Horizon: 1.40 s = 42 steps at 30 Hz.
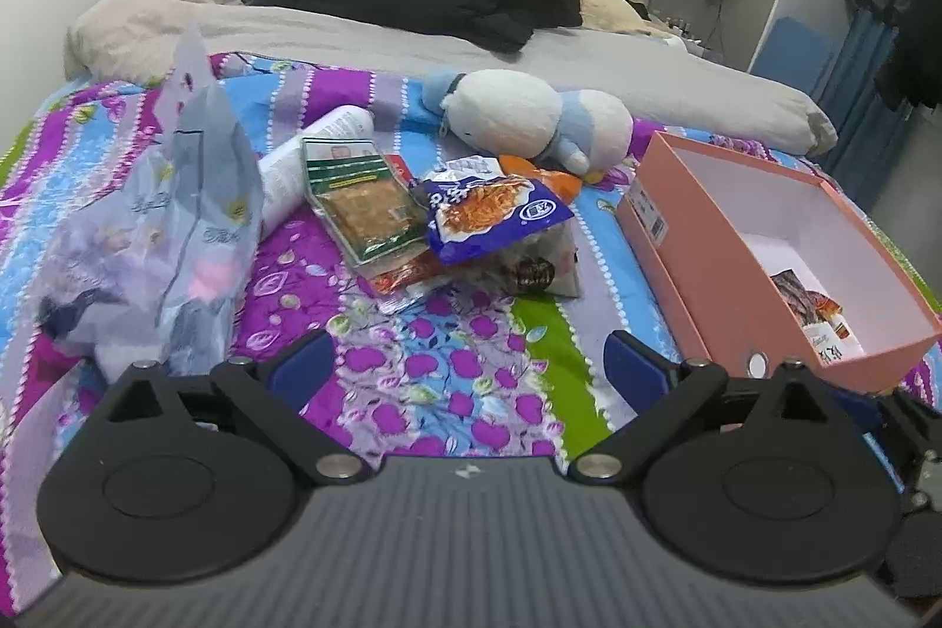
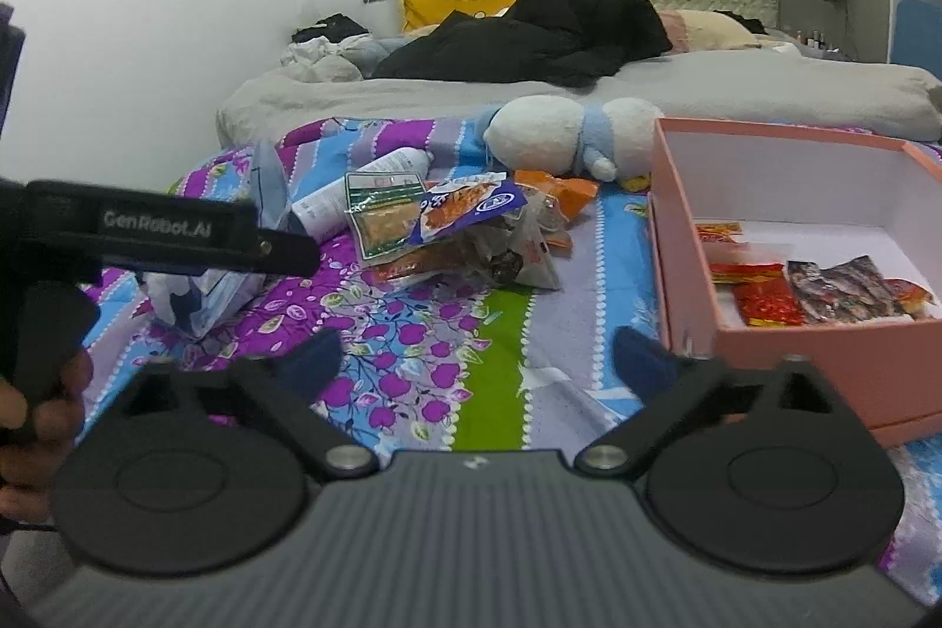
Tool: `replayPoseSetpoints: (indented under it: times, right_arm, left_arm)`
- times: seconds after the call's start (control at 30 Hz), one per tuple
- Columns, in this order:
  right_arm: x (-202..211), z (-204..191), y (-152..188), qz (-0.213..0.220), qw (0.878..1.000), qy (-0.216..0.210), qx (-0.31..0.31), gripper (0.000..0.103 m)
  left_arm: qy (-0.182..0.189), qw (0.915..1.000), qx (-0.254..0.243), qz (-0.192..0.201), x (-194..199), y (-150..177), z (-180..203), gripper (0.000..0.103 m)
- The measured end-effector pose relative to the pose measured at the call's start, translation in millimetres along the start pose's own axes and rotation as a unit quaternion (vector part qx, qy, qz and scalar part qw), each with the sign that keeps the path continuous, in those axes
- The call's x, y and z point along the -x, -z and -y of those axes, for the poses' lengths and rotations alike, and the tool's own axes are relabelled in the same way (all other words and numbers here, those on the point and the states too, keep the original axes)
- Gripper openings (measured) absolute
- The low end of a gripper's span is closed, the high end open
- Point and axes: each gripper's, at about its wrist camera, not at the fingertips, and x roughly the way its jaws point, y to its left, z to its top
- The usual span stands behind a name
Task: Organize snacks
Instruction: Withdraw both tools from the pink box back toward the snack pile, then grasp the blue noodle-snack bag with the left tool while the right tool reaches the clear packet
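Spread over the bed, a bright quilt with purple, blue and green flowered stripes (image 1: 471, 381) serves as the work surface, and both grippers hang over its near edge. Going outward from the jaws: the left gripper (image 1: 465, 360) has its blue-padded fingers (image 1: 300, 363) wide apart with only quilt between them, and the right gripper (image 2: 477, 357) is spread just as wide and equally empty.

Ahead of both, well beyond the fingertips, lies the loose heap of snack packets (image 1: 447, 222), topped by a blue-and-white noodle packet (image 1: 494, 210) and a clear green-edged pack of brown pressed squares (image 1: 365, 198); orange and red wrappers poke out beneath. Left of the heap stands a crumpled pale blue plastic bag (image 1: 176, 239), with a white bottle (image 1: 318, 151) lying behind it. A white and blue plush toy (image 1: 530, 116) rests past the pile.

To the right, close beside the right gripper's outer finger, sits the open pink cardboard box (image 2: 795, 334). It already holds several red and dark foil packets (image 2: 812, 295) along its near wall, so the sorting appears begun but far from finished: the heap on the quilt looks larger than what is boxed. Either gripper would likely need to reach forward to the pile for the next packet
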Motion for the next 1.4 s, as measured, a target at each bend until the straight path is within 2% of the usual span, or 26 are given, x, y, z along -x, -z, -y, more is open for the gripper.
replayPoseSetpoints:
  times: [0.57,0.77,1.1,1.17,1.23,1.4]
  right_arm:
    - [-96,9,-8,-0.023,0.999,-0.004,0.026,0.101]
    - [-135,22,-15,-0.026,0.999,0.008,0.026,0.100]
    - [-194,34,-26,-0.034,0.997,0.013,0.065,0.099]
    - [-202,35,-26,-0.039,0.997,0.012,0.068,0.091]
    - [-208,36,-27,-0.045,0.997,0.008,0.069,0.085]
    - [-219,35,-22,-0.053,0.995,-0.003,0.079,0.079]
  left_arm:
    - [0.042,0.9979,0.040,-0.028,-102,-49,-23,0.100]
    - [0.062,0.9942,0.082,-0.032,-145,-68,-28,0.100]
    - [0.064,0.9836,0.164,-0.037,-206,-97,-40,0.100]
    - [0.065,0.9825,0.168,-0.046,-215,-98,-39,0.100]
    - [0.050,0.9827,0.168,-0.059,-226,-98,-36,0.100]
    - [0.047,0.9825,0.162,-0.079,-243,-96,-33,0.100]
